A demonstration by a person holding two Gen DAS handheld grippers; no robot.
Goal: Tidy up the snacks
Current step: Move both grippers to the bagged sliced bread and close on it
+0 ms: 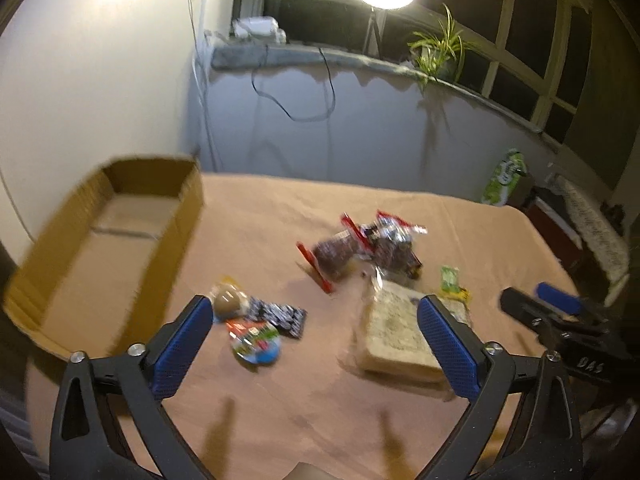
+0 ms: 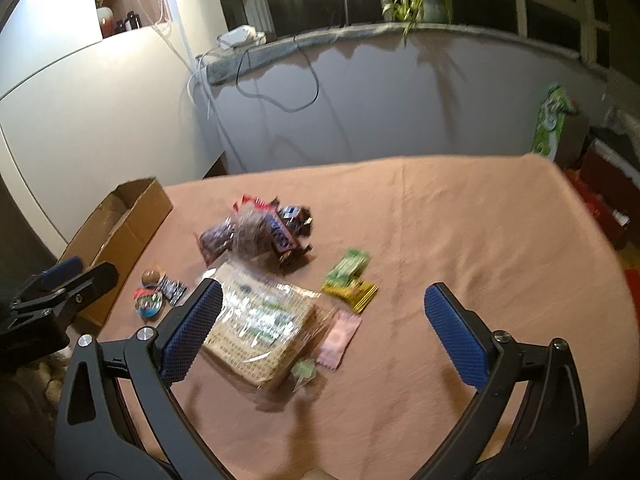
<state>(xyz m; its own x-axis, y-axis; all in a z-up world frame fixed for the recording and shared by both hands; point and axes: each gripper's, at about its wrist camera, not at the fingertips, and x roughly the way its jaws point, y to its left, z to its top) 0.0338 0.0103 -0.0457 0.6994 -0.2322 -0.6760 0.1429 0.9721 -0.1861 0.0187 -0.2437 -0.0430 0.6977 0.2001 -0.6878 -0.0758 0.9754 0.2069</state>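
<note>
Showing "DAS" in white, right gripper (image 1: 560, 312) flanks blurred, unreadable snack wrappers (image 1: 372, 248).

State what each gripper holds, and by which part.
Nothing is held. The left gripper and right gripper are both open above the snacks.

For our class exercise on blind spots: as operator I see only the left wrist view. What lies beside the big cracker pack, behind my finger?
Observer: A pink packet lies beside the cracker pack, on its right in the right wrist view.
Operator: Anything else there?
Observer: A small green wrapped item sits at the pack's near corner.
Operator: Is the right gripper holding something?
Observer: No. The right gripper has its jaws wide open, with nothing between them.
</note>
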